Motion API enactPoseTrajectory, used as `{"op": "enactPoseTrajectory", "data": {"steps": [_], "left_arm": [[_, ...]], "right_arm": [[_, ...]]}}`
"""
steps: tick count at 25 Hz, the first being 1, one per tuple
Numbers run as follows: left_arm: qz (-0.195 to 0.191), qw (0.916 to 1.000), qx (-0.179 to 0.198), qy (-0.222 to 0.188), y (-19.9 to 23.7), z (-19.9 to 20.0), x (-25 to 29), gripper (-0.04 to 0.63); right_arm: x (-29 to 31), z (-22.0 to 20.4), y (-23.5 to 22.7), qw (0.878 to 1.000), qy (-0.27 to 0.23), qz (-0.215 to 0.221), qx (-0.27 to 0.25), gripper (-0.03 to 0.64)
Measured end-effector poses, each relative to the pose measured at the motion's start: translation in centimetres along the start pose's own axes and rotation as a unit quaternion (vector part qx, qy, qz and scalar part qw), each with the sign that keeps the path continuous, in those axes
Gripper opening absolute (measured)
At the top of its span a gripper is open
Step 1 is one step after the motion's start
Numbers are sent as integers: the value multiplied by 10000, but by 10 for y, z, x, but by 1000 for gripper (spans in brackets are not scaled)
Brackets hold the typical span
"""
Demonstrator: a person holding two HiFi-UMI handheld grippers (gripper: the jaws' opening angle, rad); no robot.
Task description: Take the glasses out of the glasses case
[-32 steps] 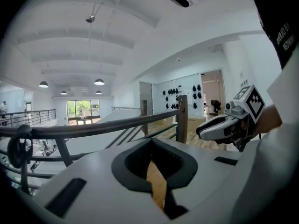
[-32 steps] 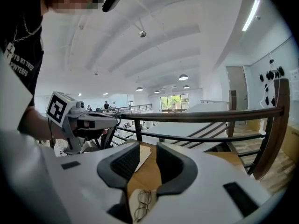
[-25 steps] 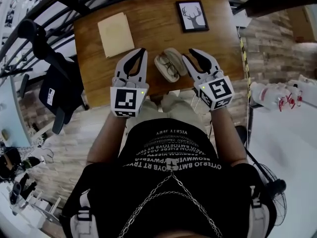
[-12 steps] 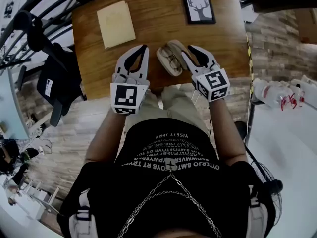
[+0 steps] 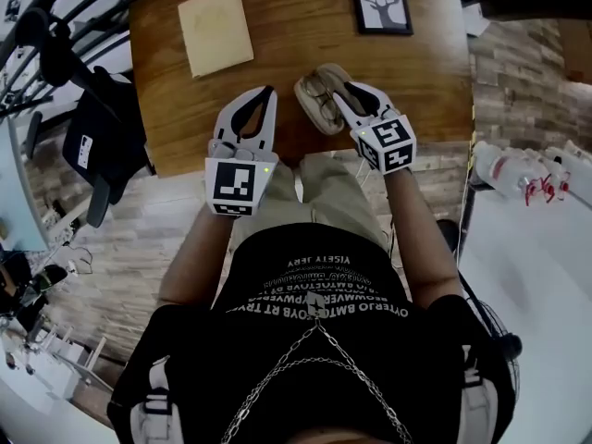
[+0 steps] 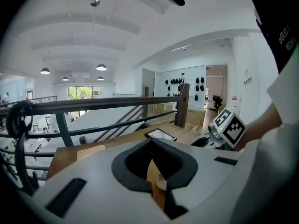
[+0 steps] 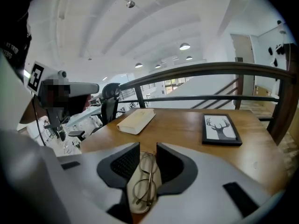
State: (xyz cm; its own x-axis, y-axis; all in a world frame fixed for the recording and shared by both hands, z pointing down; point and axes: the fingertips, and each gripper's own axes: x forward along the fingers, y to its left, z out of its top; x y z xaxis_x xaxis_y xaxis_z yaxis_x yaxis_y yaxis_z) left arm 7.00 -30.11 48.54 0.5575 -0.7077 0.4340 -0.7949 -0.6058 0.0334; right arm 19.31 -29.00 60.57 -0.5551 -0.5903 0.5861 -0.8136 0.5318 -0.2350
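Glasses: thin wire-rimmed round-lens glasses (image 7: 148,178) lie inside the open cream oval glasses case (image 7: 138,205), not yet lifted out.
Case spot: near edge of the brown wooden counter (image 5: 305,26), middle of that edge, between my two tools in the head view (image 5: 314,100).
Right tongs: right tongs (image 7: 148,146) have their jaws parted with a narrow gap. The far lens sits in that gap. I can't tell whether a pad touches the wire; it looks clear, nothing clamped.
Left tongs: left tongs (image 6: 150,141) have their tips together and hold nothing. They hover over the counter edge.
Key relation: in the right gripper view the glasses' long axis runs 12 to 6, in line with the right tongs' own jaws, not across them. One lens is at 12 by the tips, and the other is at 6, back toward the tool body.
Head view check: the case sits at 9 o'clock, touching or just beside the right tongs' tips (image 5: 347,95), and at 3 o'clock from the left tongs (image 5: 266,95), near but apart.
Nearer hand: right, clearly; it is already over the case.
Step (judged): lining up the pinch on the frame, early in the task.
Next move needs (judged): close across the rim or bridge, then lift straight up out of the shell. The case is loose, so it may ride up with the frame, and the left tongs are close enough to pin it.
Other: cream flat notepad (image 5: 215,30) at 11 and black-framed deer picture (image 5: 380,1) at 1 on the counter, both well apart from the case.
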Motion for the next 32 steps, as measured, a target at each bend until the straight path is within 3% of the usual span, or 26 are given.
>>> {"op": "enactPoseTrajectory", "data": {"steps": [17,23,26,32], "left_arm": [[87,9997,-144,167,2,-24,-12,25],[100,9998,-169,95,7,-15,-18,25],[57,9999,-132,21,8,-7,-21,25],[34,10000,-26,-48,13,6,-32,25]], "right_arm": [[55,-62,-4,9905,1366,-56,-145,107],[63,-78,-16,9833,1770,-333,-261,82],[65,-81,-20,9804,1889,-416,-376,34],[70,-103,-8,9749,2206,-218,-219,28]]}}
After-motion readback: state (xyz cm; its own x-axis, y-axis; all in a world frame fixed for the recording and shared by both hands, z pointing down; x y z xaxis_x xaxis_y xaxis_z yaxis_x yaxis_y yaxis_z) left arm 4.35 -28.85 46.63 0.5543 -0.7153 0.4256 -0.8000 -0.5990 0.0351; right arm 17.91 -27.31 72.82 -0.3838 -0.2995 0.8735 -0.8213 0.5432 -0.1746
